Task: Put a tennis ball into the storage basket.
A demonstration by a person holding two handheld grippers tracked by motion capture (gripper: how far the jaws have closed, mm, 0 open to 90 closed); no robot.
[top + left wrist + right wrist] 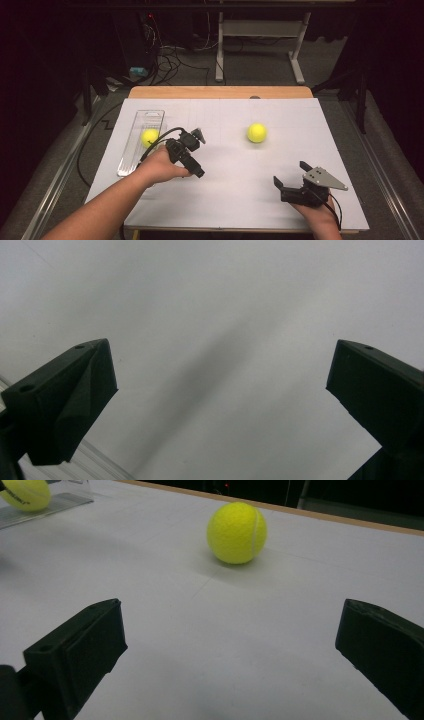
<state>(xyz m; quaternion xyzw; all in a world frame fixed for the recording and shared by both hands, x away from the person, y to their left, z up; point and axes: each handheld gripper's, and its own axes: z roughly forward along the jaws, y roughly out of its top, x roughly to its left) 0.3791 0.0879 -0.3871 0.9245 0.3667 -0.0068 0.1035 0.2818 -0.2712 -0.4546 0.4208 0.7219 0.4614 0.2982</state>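
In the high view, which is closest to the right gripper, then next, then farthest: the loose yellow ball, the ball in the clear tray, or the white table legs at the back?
From the right gripper:
1. Loose yellow tennis ball, on the white table cover, mid-table.
2. Yellow tennis ball in the clear plastic tray, far left.
3. White metal table legs, on the floor beyond the table.

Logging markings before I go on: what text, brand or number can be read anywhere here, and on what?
Nothing legible.
Dark print on the tennis ball in the clear tray: too blurred to read.
Tennis ball on the white sheet: only its seam shows, no print.
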